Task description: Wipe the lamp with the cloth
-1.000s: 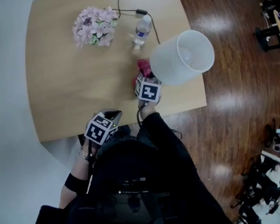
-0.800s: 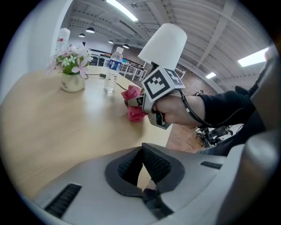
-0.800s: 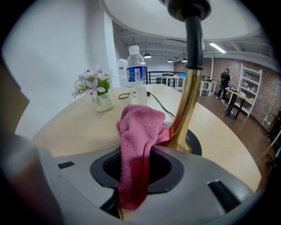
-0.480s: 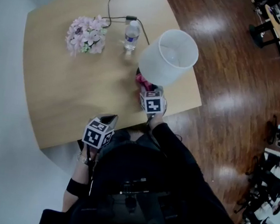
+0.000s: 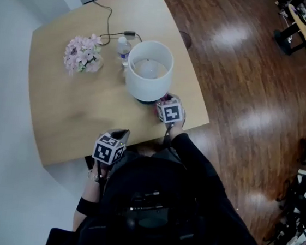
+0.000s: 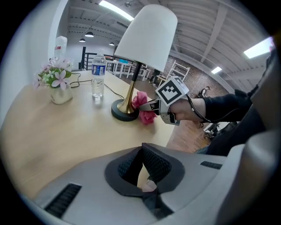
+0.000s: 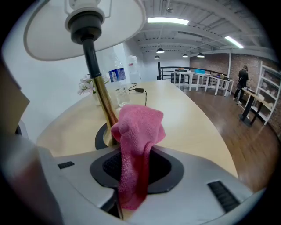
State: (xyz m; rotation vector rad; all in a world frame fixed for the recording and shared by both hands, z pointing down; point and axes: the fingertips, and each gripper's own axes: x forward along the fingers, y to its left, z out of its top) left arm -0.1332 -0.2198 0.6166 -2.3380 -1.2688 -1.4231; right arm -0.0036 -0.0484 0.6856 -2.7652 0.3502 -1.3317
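Two hand-held grippers, which is nearer: the right one sits just beside the lamp's foot, while the left one hangs back at the counter's near edge.
Left hand-held gripper [image 5: 119, 136]: clenched, with its pads pressed together and nothing between them; well apart from the lamp.
Lamp [image 5: 149, 69]: upright toward the counter's right side, with a white shade over a brass stem [image 7: 103, 101] and a dark round base [image 6: 125, 115]; its long axis is vertical.
Cloth [image 7: 138, 132]: pink and bunched, one end pinched in the right jaws; the free fold appears to rest against the stem just above the base.
Right hand-held gripper [image 5: 166, 100]: grasping the cloth and tilted down at the base from the person's side, under the shade's rim.
Deciding relation: in the right gripper view the stem rises up and to the left of the cloth, with the shade straight overhead. A wipe would probably have to follow that vertical line upward or circle the base.
Counter [image 5: 77, 110]: pale wood with rounded corners. It carries flowers [image 5: 82, 56] at the left, then a water bottle [image 5: 123, 47] and a black cord [image 5: 106, 26] behind the lamp.
Room: white wall at the left, glossy dark wooden floor [image 5: 241, 74] at the right, and racks at the far edge.
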